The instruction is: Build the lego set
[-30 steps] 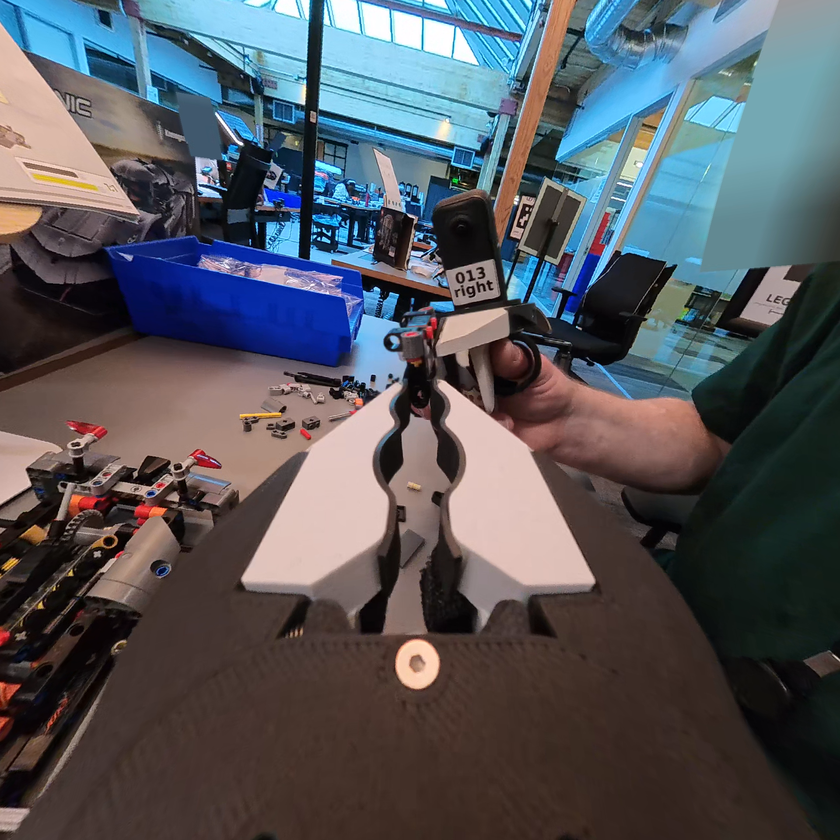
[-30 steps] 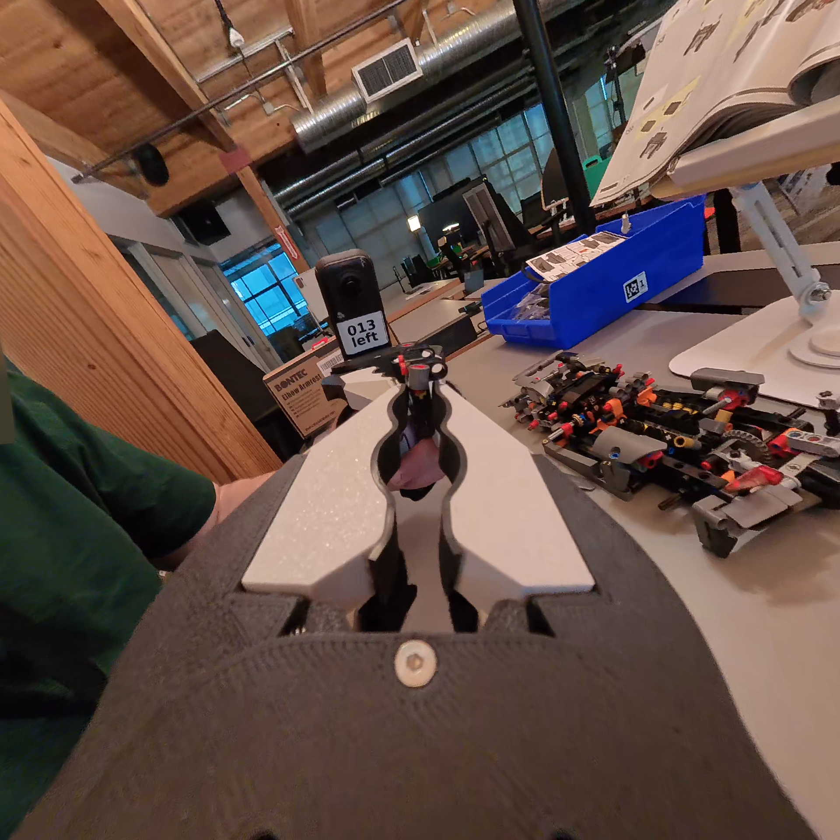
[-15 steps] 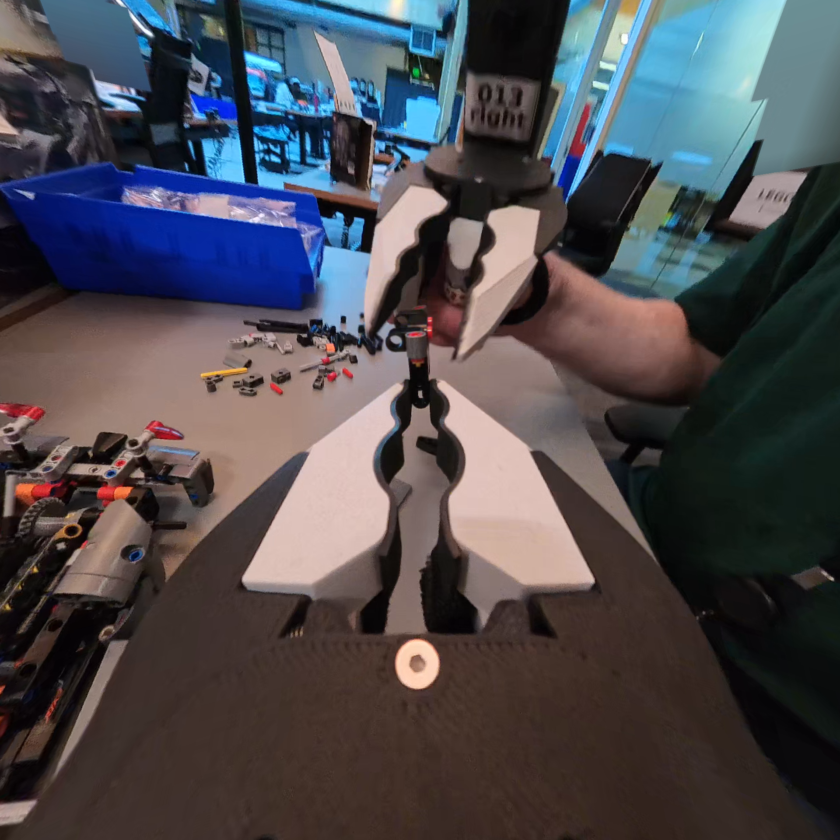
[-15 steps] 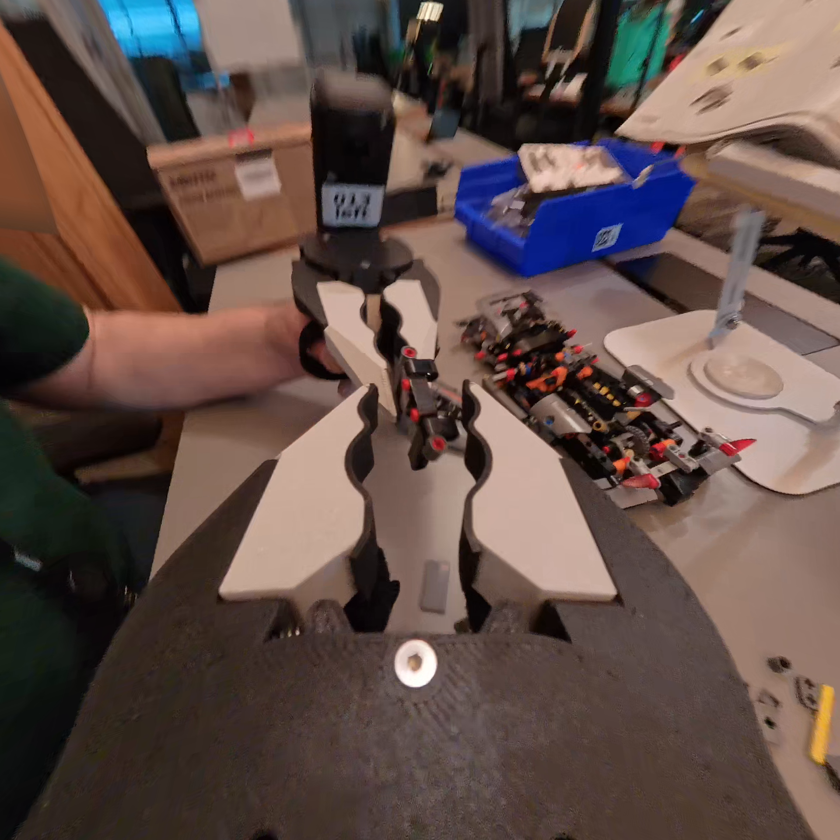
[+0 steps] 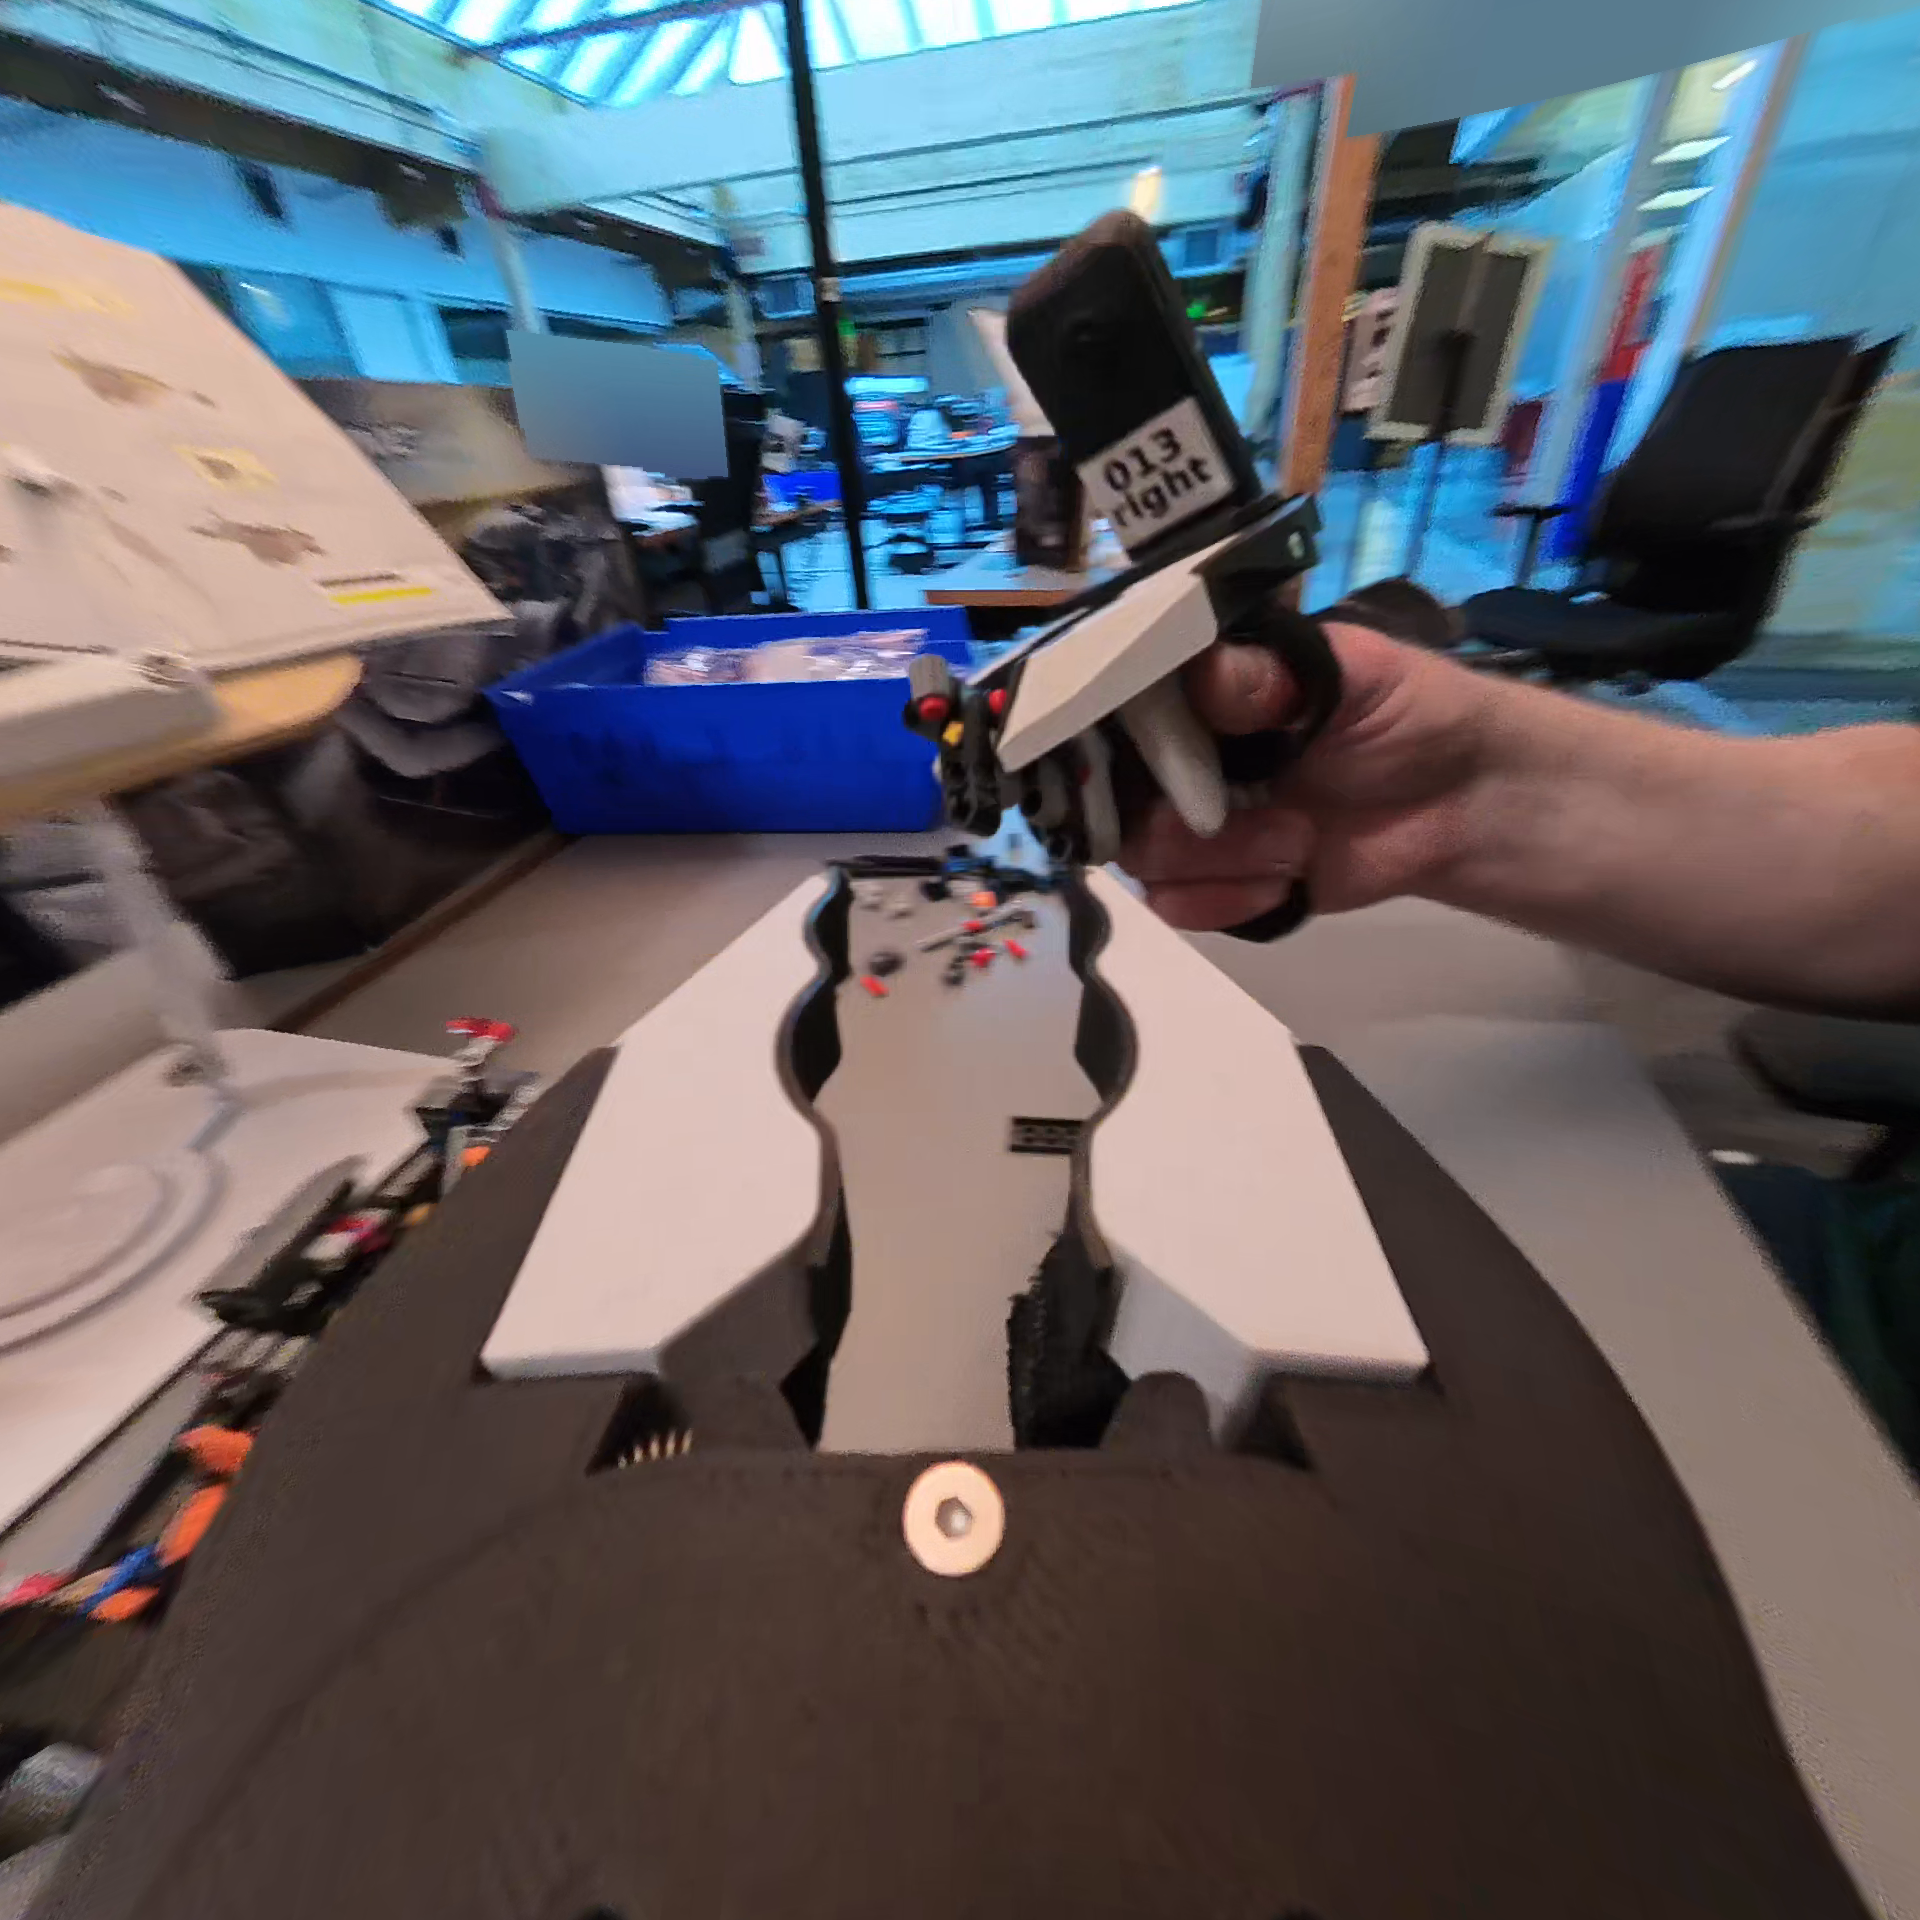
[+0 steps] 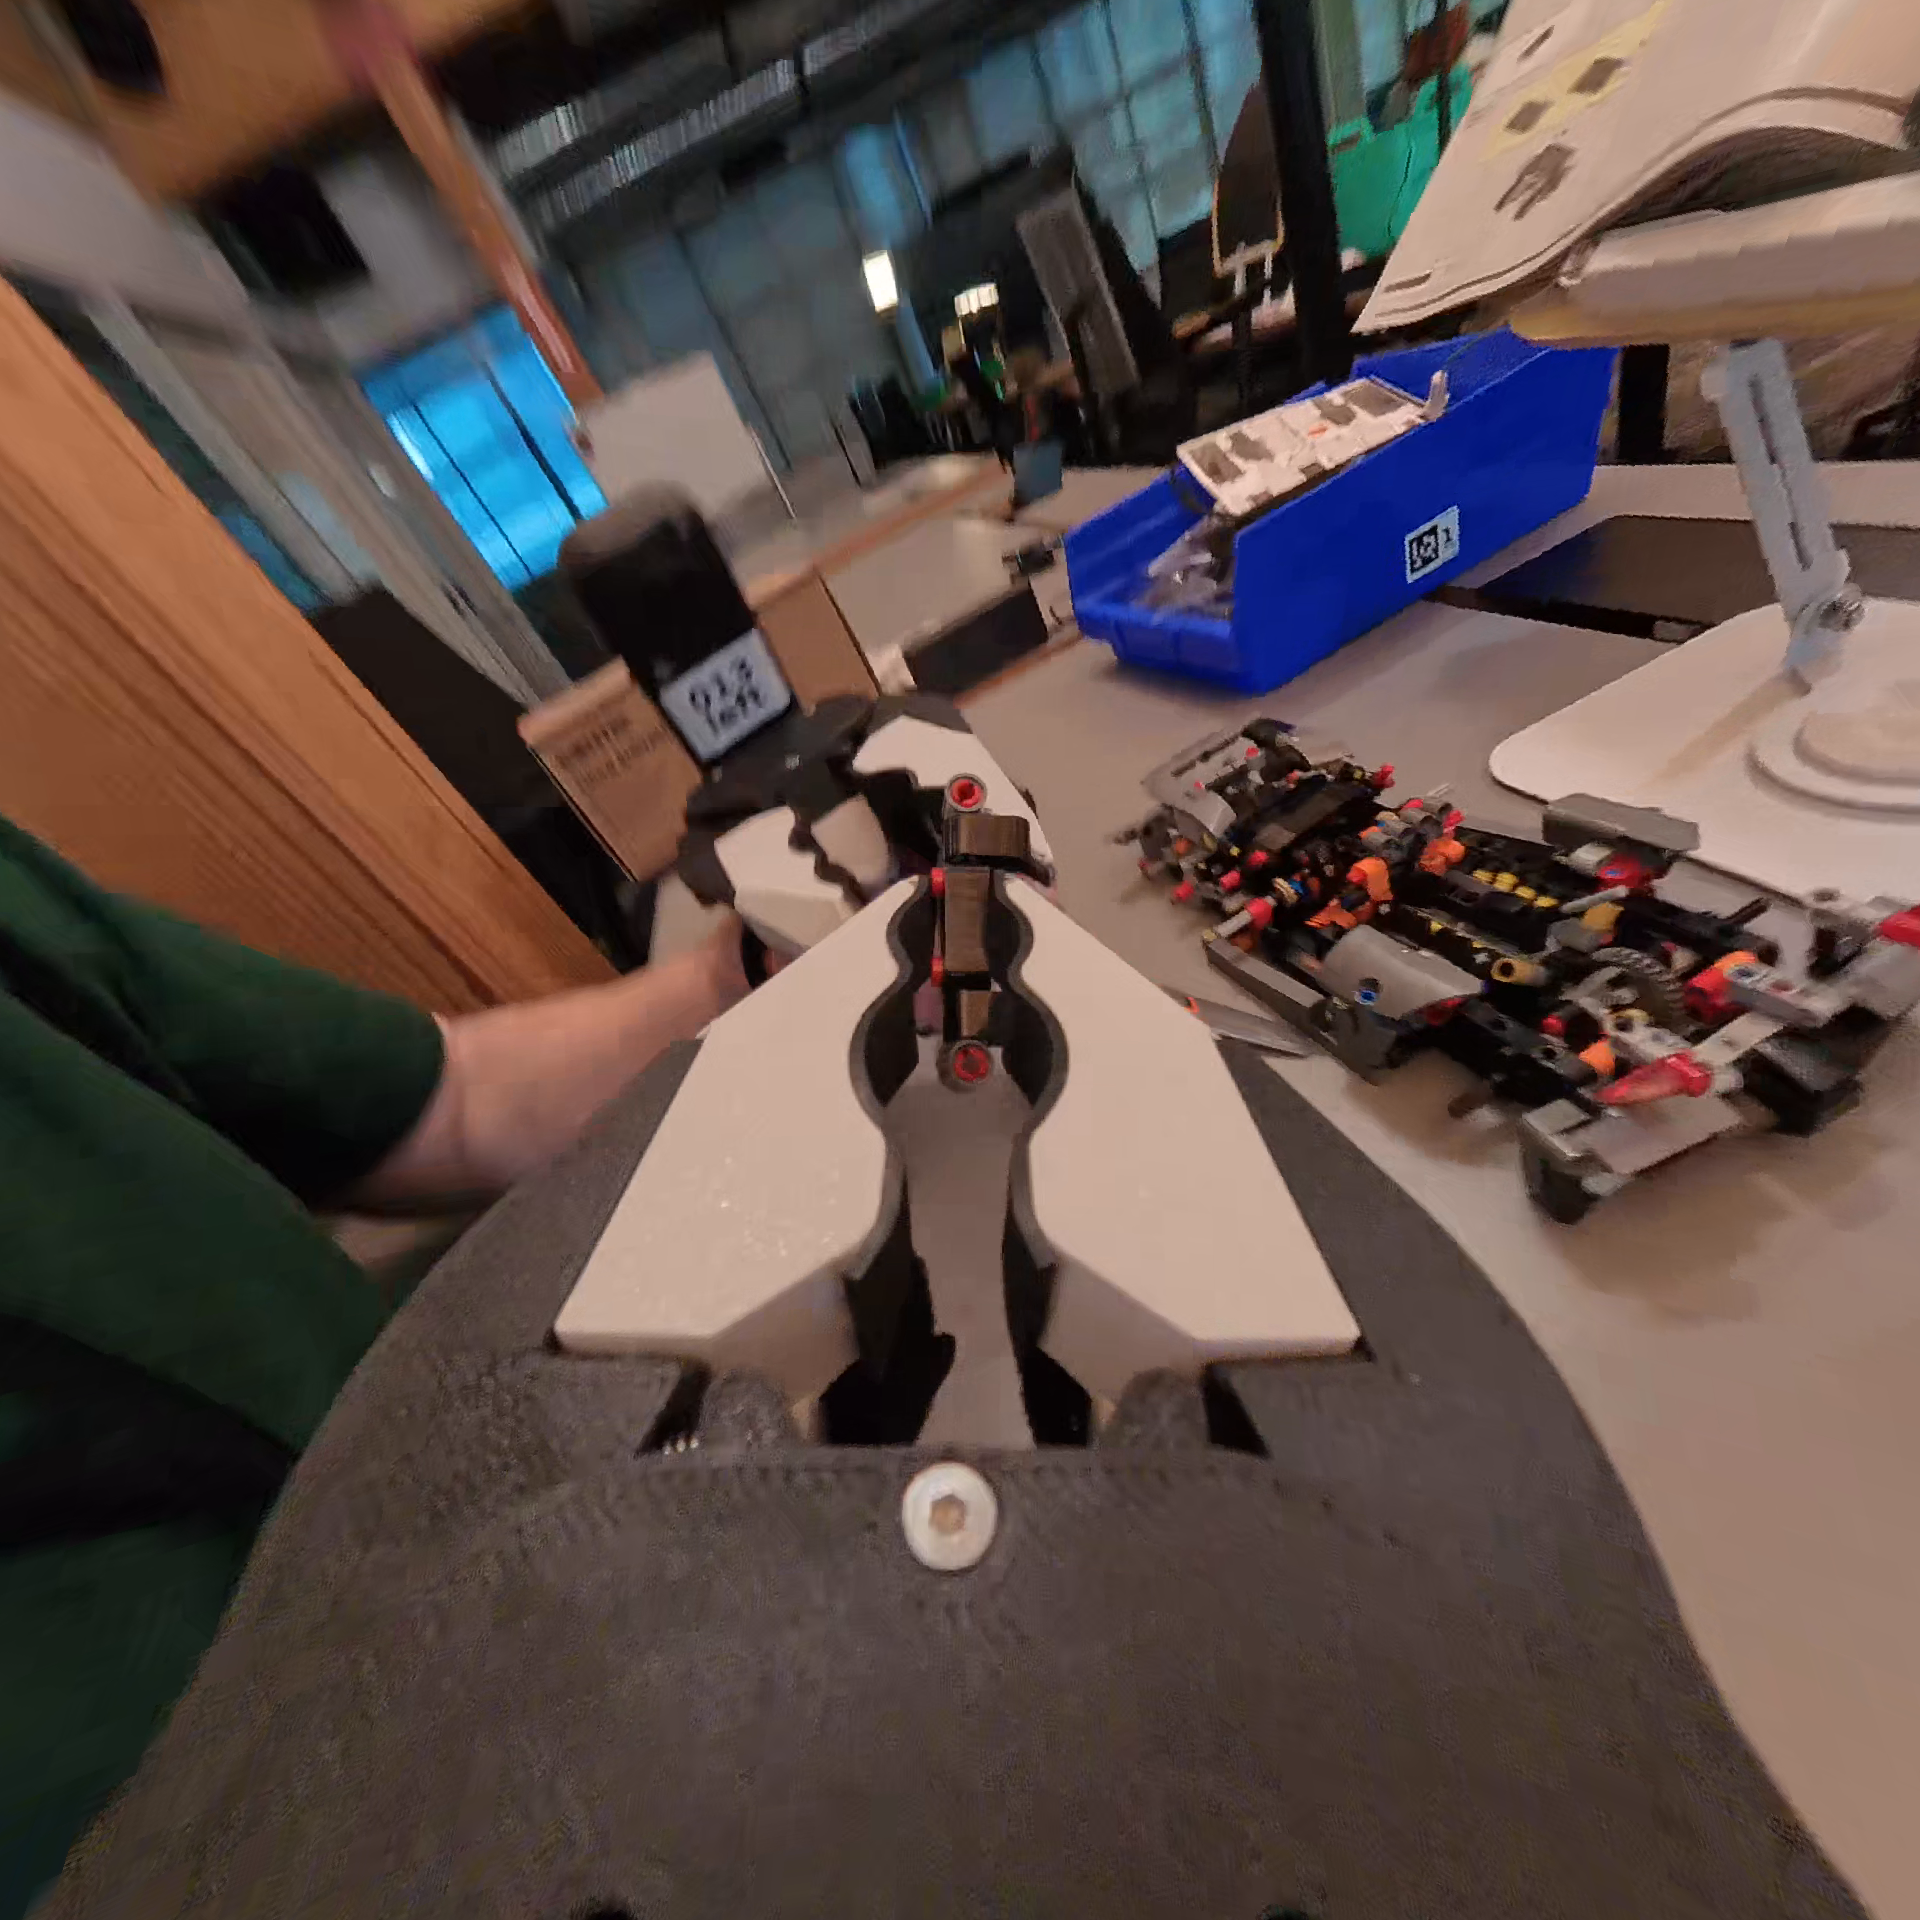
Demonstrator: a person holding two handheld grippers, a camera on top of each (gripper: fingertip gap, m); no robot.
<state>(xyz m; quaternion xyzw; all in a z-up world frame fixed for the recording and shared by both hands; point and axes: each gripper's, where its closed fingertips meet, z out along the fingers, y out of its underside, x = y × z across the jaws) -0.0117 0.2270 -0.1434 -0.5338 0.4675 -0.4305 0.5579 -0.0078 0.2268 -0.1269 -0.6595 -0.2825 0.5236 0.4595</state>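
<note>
bin (image 6: pixel 1340 582) behind car (image 6: pixel 1507 966) (on table (image 6: pixel 1714 1403))

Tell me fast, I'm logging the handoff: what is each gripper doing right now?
Left gripper: open, holding nothing.
Right gripper: shut on the small black lego assembly with red pins.

White printed label (image 5: pixel 1148 488): on camera atop right gripper (image 5: pixel 982 764). 1 square code tag (image 6: pixel 1431 542): blue bin (image 6: pixel 1299 613). Cardboard box (image 6: pixel 613 748): blurred print.
</note>
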